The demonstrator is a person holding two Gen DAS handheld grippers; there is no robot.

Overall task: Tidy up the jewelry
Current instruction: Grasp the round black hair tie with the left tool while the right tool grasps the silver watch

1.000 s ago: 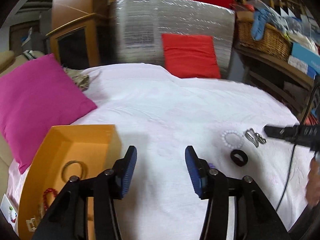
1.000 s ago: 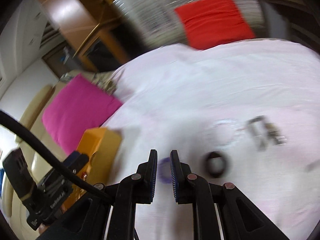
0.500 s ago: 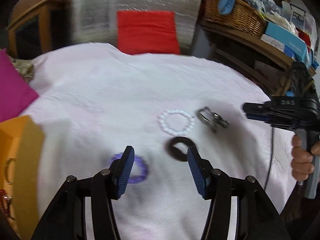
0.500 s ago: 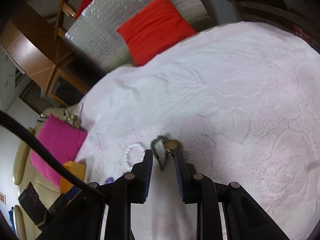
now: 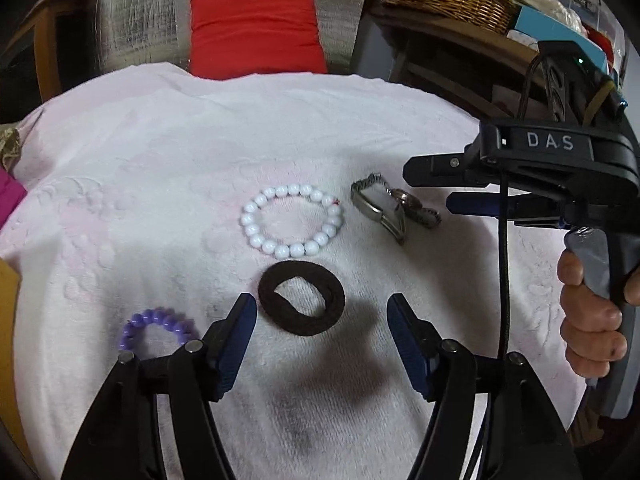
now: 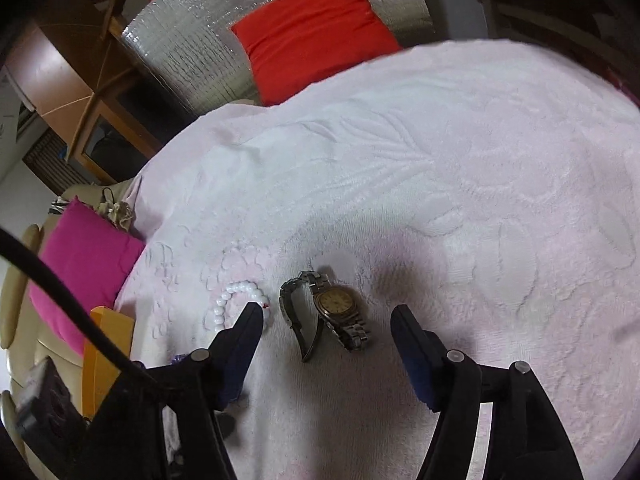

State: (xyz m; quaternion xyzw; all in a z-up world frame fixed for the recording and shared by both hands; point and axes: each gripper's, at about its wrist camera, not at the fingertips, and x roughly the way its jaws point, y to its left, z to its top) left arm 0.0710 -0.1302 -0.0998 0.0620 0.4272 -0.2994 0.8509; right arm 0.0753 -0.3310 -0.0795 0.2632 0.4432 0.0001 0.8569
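Our left gripper (image 5: 320,312) jaws have just been opening – wide, empty, black hair tie (image 5: 302,298) lying ahead between the tips. Right gripper (image 6: 326,322) jaws, just opened wide, straddle the watch (image 6: 332,304). Purple bracelet (image 5: 154,326) shows clearly only in the left view; white bead bracelet (image 5: 292,220) further out. Orange box (image 6: 106,344) – contents hidden.

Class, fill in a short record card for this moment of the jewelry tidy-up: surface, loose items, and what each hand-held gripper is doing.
surface: pale pink towel
loose items: white bead bracelet, wristwatch, black hair tie, purple bead bracelet
left hand-held gripper: jaws just opened wider, nothing gripped, black hair tie lies just ahead of its fingertips
right hand-held gripper: jaws just opened, nothing gripped, wristwatch lies between and just ahead of its fingertips
box: orange box at towel's edge
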